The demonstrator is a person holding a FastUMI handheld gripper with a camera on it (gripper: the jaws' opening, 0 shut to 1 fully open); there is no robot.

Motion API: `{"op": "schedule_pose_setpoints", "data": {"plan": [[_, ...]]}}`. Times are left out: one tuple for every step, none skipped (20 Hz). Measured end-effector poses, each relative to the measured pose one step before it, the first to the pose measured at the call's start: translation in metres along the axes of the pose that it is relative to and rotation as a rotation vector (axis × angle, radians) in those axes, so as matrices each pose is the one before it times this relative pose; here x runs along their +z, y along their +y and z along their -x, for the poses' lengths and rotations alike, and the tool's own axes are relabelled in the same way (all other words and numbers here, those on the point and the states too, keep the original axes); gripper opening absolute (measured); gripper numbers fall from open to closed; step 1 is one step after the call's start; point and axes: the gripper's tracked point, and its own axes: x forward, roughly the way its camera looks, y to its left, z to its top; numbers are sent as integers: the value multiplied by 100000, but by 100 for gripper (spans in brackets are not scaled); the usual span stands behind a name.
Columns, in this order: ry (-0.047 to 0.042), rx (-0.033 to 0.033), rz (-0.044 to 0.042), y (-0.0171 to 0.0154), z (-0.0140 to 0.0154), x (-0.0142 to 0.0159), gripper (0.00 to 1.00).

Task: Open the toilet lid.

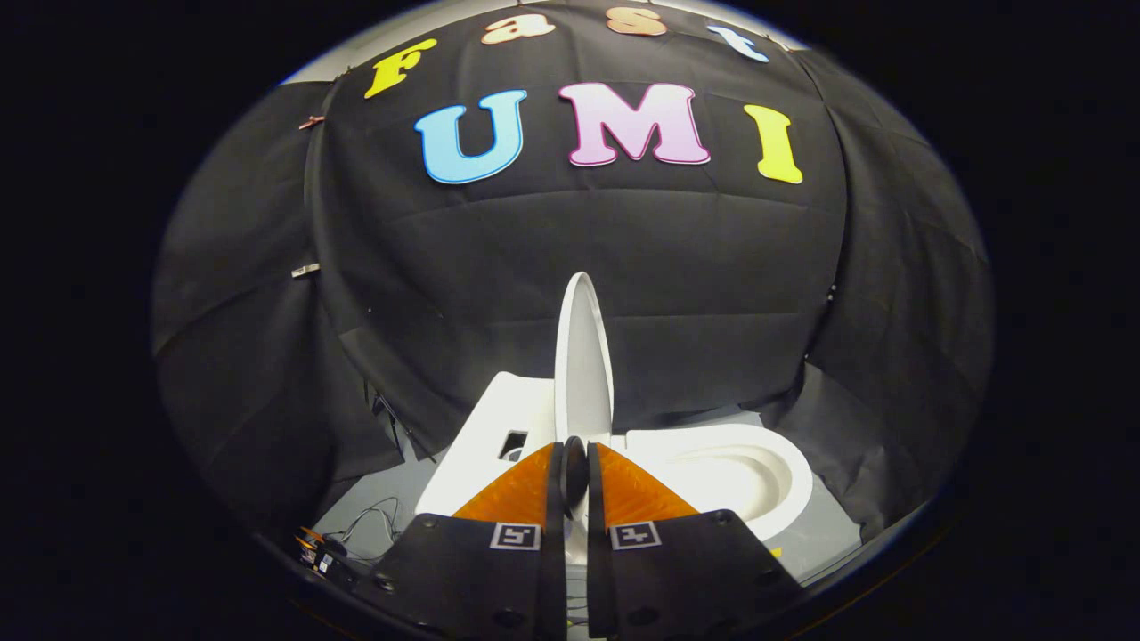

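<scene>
I had the gripper (575,476) nearly closed, its fingers (554,499) flanking the lower edge of the lid (583,356), which stood upright and edge-on just ahead, beside the open bowl (757,472). I could not tell whether both fingers truly pinched it. My worry was that the lid, poised near vertical, might fall back over the bowl if I let go too early, or slip if the hold was thin. The hinge was hidden behind the fingers, and the contact itself was hard to make out

White toilet lid (583,347) & bowl (757,472), black cloth wall (623,249), grey floor (828,543).
</scene>
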Motion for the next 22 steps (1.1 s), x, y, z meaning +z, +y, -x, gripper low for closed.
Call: {"op": "schedule_pose_setpoints", "data": {"plan": [[-453,-174,1718,667,-116,-73,14],[-252,-68,1919,655,-176,-135,14],[-188,124,1991,711,-178,-174,14],[-74,197,1821,776,49,-77,14],[-153,358,1692,654,-99,-137,14],[-48,406,1322,721,-194,-204,14],[-506,-221,1758,548,-88,-97,14],[-374,-843,1569,411,-27,71,14],[-322,-559,1186,358,-160,10,14],[-365,-333,1388,371,-111,-64,14],[-435,-429,1770,498,22,-33,14],[-535,-556,2280,379,43,-30,14],[-371,-460,2280,262,-23,-124,14],[-433,-617,1990,70,-33,-78,14],[-418,-768,1592,-150,90,12,14],[-434,-636,1024,-315,62,-80,14],[-401,-286,149,-323,-313,-49,14],[-287,726,-571,-31,137,26,15],[30,1207,-977,109,170,28,17],[159,891,-371,197,234,-232,19],[-11,471,892,142,-6,-39,20],[-626,-119,1652,40,248,176,21]]}}
